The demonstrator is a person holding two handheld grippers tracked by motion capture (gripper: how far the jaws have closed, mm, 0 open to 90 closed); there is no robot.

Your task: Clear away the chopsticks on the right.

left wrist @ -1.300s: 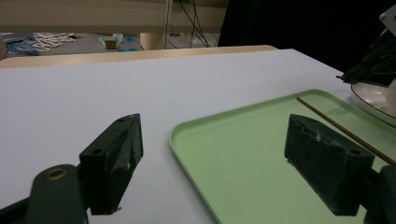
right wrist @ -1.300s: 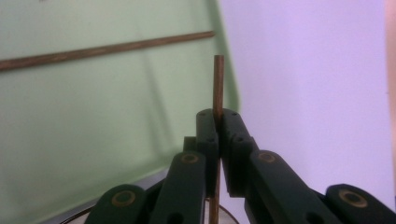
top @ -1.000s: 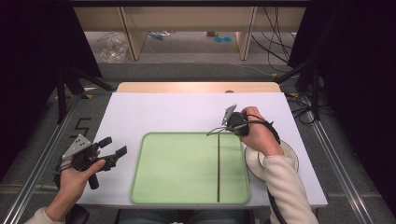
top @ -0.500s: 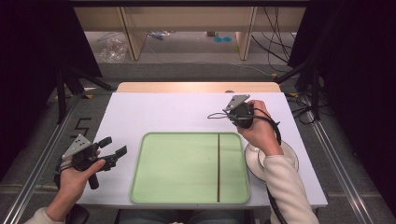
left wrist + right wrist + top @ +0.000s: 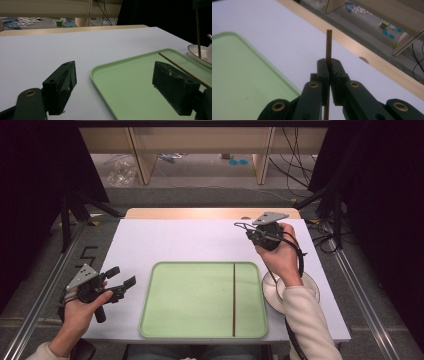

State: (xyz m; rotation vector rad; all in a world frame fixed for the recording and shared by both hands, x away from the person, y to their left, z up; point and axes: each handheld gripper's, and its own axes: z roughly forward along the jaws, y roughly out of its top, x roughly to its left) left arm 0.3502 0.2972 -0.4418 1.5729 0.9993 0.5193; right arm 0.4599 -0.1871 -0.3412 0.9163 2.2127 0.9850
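Mid-carry: right gripper (image 5: 329, 75) clamped on a chopstick (image 5: 328, 46), left gripper (image 5: 120, 85) gaping wide and idle, next probably setting it beside the other chopstick (image 5: 234, 300) on the green tray (image 5: 190, 300).

Tray (image 5: 195, 300) sits mid-table (image 5: 190, 240), near front edge. One stick (image 5: 234, 300) lies in tray, R side, running front–back. Bowl (image 5: 310, 287) just R of tray. L gripper (image 5: 117, 285) left of tray; R gripper (image 5: 250, 231) behind bowl – clamps 2nd stick (image 5: 328, 47).
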